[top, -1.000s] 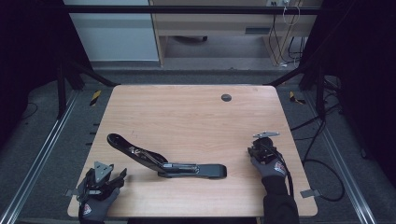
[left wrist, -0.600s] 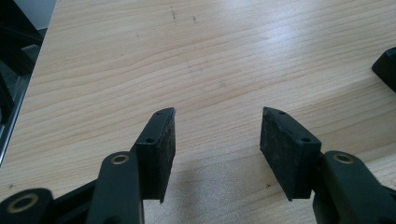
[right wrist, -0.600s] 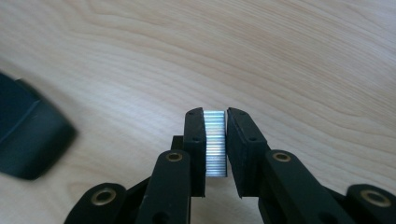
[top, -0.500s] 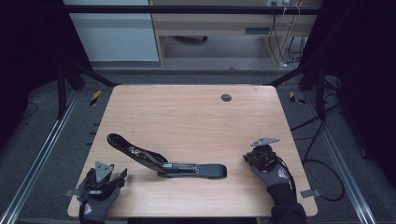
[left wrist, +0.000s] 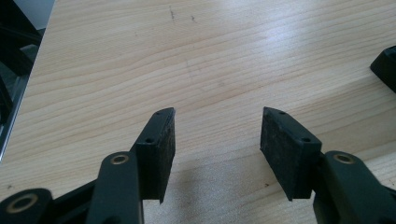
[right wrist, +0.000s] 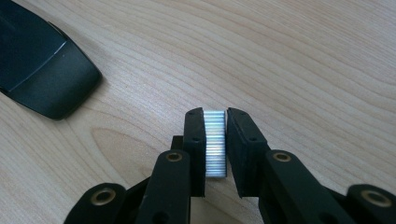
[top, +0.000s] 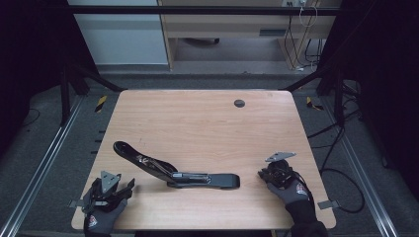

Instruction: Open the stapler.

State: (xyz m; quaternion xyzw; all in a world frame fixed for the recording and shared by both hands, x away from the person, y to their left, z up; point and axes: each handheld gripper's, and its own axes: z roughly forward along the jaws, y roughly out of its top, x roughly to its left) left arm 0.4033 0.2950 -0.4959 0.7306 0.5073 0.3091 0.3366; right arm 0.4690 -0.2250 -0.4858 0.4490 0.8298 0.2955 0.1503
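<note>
1. Compared with the earlier frames, the right gripper (top: 269, 174) is seen shifted toward 8 o'clock across the tabletop (top: 207, 123), nearer the stapler's (top: 173, 170) front end; the left gripper (top: 121, 190) is unchanged.
2. A strip of staples (right wrist: 215, 142) is clamped between the right gripper's pads (right wrist: 195, 140). It is silvery, finely ribbed and short, and is held upright just above the wood.
3. In the right gripper view, the stapler's rounded black tip (right wrist: 42, 70) is seen at 10 o'clock from the strip, apart from it.
4. The stapler is laid open at the tabletop's 6 o'clock region, its black arm swung toward 10 o'clock.
5. The left gripper's pads (left wrist: 161, 149) are held apart over bare wood, nothing between them, at the 7 o'clock corner.
</note>
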